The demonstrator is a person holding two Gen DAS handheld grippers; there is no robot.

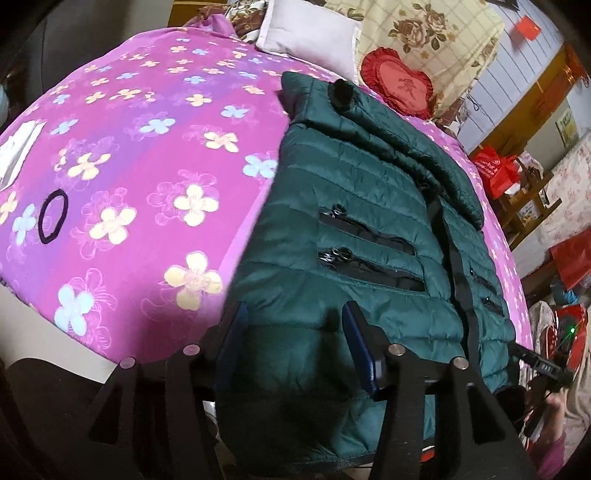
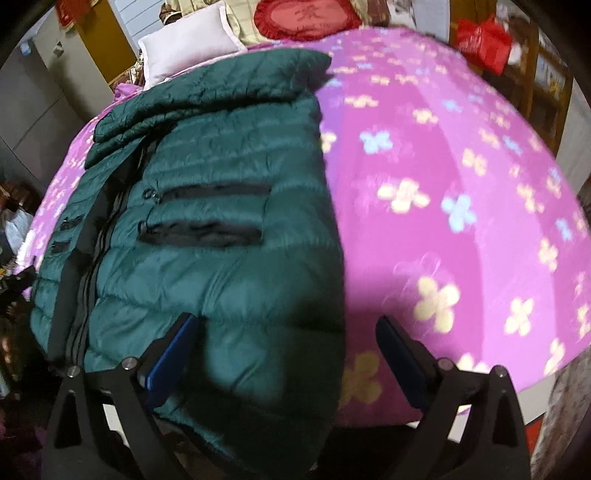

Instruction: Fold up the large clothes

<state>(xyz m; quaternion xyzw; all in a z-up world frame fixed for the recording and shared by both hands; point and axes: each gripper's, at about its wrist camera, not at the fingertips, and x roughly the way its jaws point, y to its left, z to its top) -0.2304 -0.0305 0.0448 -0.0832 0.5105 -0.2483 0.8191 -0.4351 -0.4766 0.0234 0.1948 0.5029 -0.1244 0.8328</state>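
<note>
While laid out front-up on pink flowered bedspread [image 1: 147, 147], fills the middle of both views: dark green quilted jacket [image 1: 351, 221] [image 2: 207, 221], collar end toward the pillows, hem toward the cameras and hanging slightly past the near bed edge. Closed down the centre by a black zip strip, with two black zipped pockets on each side of it. Across the upper chest, a quilted part folded over the body; sleeve or hood, cannot tell.

Left gripper [image 1: 294, 310]: jaws spread, blue pads apart, hovering over the jacket's lower corner on the side nearest the bare bedspread. Green fabric seen between the fingers, no pad visibly pressing on it; contact with the cloth not clear.

Right gripper [image 2: 287, 321]: jaws very wide, straddling the jacket's other long edge near the hem, one finger above green quilting, the other above pink bedspread. Nothing pinched. View blurred.

Elsewhere on the bedspread: black hair tie [image 1: 53, 216], well apart from the jacket. At the head of the bed: white pillow [image 1: 310, 33] and red heart cushion [image 1: 399, 85], just beyond the collar. Small black object [image 1: 343, 96] at the collar, kind not clear.
</note>
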